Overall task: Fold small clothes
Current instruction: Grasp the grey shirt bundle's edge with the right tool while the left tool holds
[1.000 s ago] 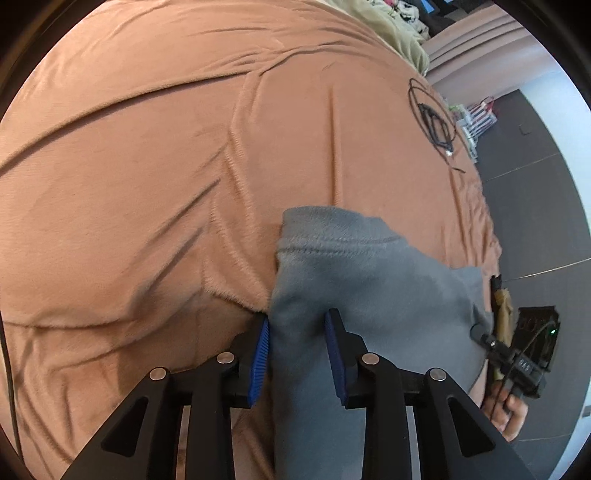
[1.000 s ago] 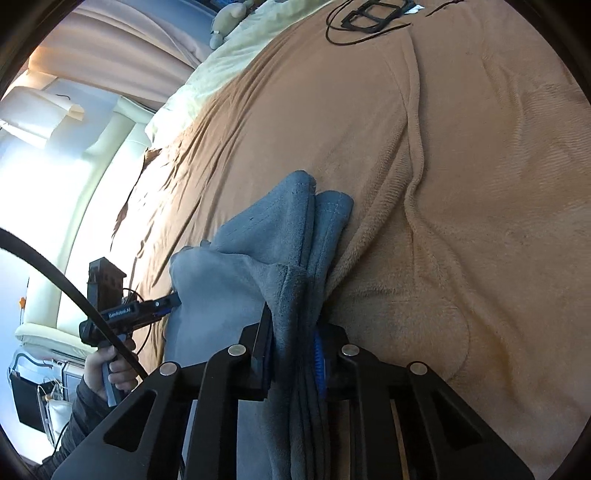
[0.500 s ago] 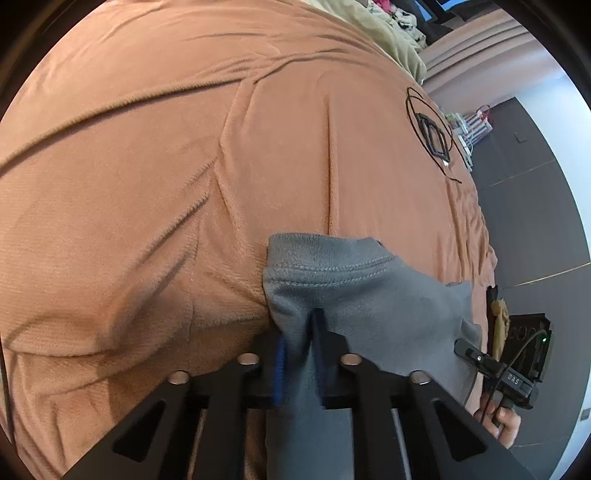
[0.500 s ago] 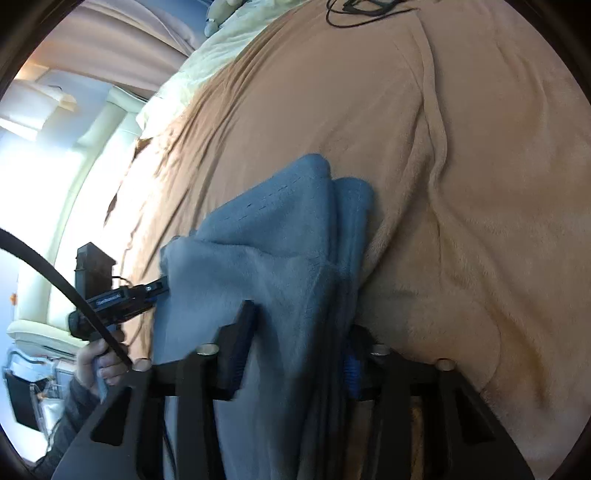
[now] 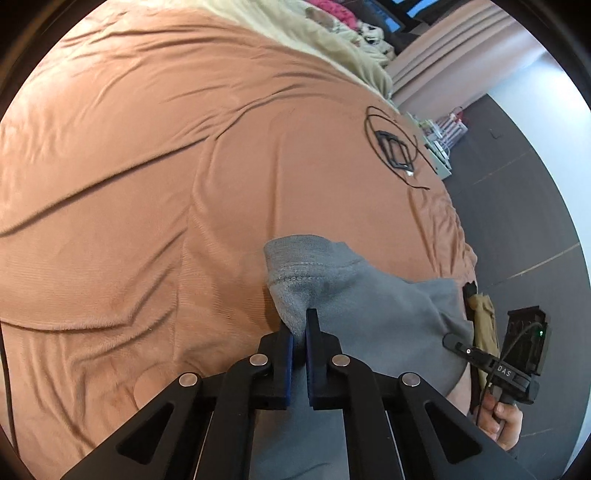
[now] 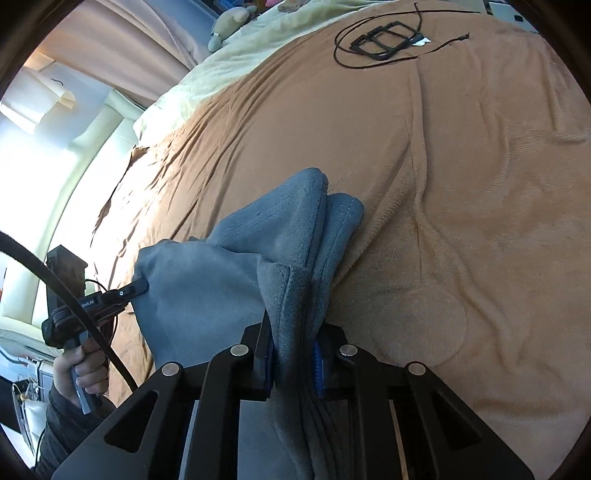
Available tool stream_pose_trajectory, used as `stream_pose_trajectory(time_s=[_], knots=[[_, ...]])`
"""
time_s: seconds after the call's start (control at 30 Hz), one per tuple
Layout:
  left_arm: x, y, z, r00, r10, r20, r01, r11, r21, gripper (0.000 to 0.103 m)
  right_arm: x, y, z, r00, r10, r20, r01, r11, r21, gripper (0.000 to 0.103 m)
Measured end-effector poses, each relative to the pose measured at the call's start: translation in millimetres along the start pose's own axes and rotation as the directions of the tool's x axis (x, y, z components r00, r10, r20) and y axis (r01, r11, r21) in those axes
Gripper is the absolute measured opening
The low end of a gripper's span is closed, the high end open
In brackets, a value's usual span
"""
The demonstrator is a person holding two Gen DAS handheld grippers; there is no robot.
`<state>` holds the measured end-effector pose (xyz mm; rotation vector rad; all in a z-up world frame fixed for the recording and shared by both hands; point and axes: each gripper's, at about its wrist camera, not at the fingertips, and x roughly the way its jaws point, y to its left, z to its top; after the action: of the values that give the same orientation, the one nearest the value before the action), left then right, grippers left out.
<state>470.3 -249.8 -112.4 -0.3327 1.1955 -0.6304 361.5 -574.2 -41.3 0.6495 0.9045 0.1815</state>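
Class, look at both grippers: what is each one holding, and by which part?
Both hold the grey garment: left gripper pinches its stitched hem corner; right gripper clamps a bunched fold of its layers.

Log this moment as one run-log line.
step: fold in progress | left gripper: shut on grey garment | right gripper: shut on grey garment | surface: brown blanket | nearby: black cable

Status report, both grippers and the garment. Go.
Left gripper shut on grey garment. Right gripper shut on its bunched edge. Black cable far off, clear.

The left claw (image 5: 299,332) and the right claw (image 6: 293,345) are each clamped tight on cloth.
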Motion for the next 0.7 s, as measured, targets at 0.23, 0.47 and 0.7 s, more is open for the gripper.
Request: stream_pose_trajectory(time_s=[0.23, 0.47, 0.7], knots=[[-10.2, -14.5, 1.9, 1.000, -0.003, 0.021, 0.003, 1.000, 0.024, 0.005, -10.1, 9.6, -10.0, 0.999, 0.031, 0.018, -0.031, 0.999, -0.017, 0.010], [-32.2, -15.6, 0.9, 0.997, -0.041, 0.061, 0.040, 0.999, 0.017, 0.005, -29.1, 12.7, -9.9, 0.997, 0.069, 0.047, -0.067, 0.996, -0.050, 0.010], [-68.0, -29.6, -0.8, 0.991, -0.066, 0.112, 0.062, 0.997, 0.043, 0.005, -55.6, 28.9, -19.3, 0.989, 0.104, 0.104, -0.095, 0.992, -0.088, 0.010]])
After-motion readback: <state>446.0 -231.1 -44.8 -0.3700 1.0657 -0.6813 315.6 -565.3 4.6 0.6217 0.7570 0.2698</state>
